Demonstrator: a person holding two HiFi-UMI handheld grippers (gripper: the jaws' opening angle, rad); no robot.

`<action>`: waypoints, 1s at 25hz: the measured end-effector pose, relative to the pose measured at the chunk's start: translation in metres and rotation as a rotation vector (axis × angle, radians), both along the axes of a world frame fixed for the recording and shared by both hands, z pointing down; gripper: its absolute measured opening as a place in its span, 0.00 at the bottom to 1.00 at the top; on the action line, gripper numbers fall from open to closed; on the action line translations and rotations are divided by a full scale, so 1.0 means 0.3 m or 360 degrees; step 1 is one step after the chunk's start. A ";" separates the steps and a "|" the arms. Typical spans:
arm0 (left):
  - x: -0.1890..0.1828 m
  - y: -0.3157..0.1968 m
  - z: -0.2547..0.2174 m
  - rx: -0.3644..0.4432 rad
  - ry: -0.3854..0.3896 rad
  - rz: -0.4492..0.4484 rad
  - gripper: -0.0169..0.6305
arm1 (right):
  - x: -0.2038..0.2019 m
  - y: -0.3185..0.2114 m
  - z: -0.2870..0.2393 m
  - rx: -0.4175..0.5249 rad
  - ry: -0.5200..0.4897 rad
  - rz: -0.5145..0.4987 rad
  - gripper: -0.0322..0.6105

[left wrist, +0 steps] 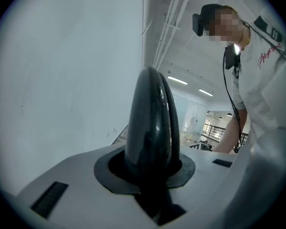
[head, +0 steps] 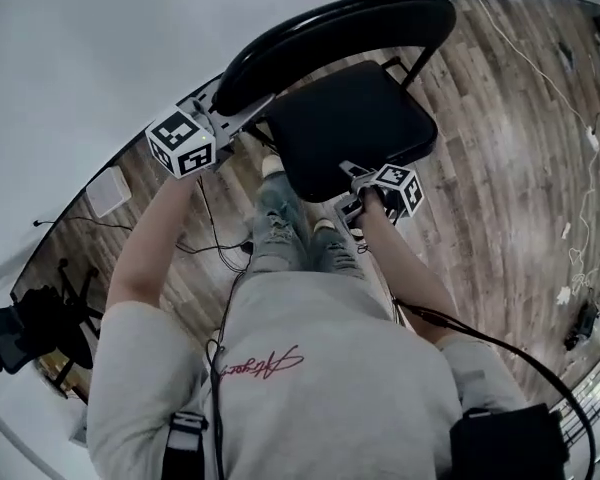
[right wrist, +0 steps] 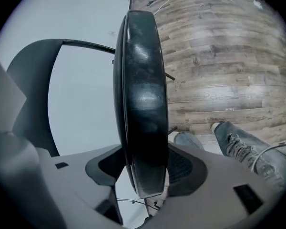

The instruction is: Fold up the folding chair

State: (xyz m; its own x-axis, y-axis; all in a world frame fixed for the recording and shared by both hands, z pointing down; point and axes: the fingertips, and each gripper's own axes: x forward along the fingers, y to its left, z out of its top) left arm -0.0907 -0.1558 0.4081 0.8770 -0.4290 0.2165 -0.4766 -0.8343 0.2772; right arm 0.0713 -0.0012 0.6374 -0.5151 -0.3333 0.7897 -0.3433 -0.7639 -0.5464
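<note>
Black, glossy padding with rounded rims is what both pairs of jaws bite on, and that smooth curve is the first risk. The folding chair (head: 380, 138) stands on the wood-plank floor (head: 500, 168) just in front of the person's feet (head: 273, 168), close to the white wall (head: 80, 48). Its seat (head: 330, 118) is tipped up towards the backrest (head: 340, 23). The left gripper (head: 242, 118) is pinched on the near end of the backrest, which fills the gap between its pads in the left gripper view. The right gripper (head: 358, 180) is closed on the front edge of the seat, which stands edge-on between its jaws in the right gripper view. By the look of it the fold is partway through. If the right grip has the seat only by its lip, the edge could slide out as the seat swings, and the seat would drop back. If the backrest hold slackens or pulls off-line, the frame could tip towards the wall or skate across the planks, since nothing else steadies it. The closing legs could also nip a shoe standing so near, or snag the black cable (head: 215, 243) trailing by the feet
</note>
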 end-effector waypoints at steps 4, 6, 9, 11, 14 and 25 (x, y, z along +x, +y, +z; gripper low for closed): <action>-0.039 -0.102 -0.029 0.0040 0.0013 0.0032 0.18 | -0.051 -0.129 -0.081 -0.0095 0.0077 0.0003 0.45; -0.063 -0.155 -0.037 0.0063 0.0019 0.0048 0.18 | -0.082 -0.199 -0.115 -0.0118 0.0090 0.0004 0.45; -0.100 -0.210 -0.060 0.0085 0.0024 0.0061 0.17 | -0.135 -0.285 -0.177 -0.0114 0.0070 -0.0001 0.44; -0.121 -0.242 -0.080 0.0091 0.0024 0.0075 0.17 | -0.178 -0.349 -0.227 -0.0076 0.0036 -0.0025 0.43; -0.149 -0.326 -0.096 0.0082 0.0028 0.0113 0.17 | -0.254 -0.478 -0.292 -0.0017 -0.0026 -0.0082 0.41; -0.265 -0.580 -0.099 0.0073 0.0040 0.0149 0.17 | -0.456 -0.871 -0.371 0.0140 0.0030 -0.0114 0.33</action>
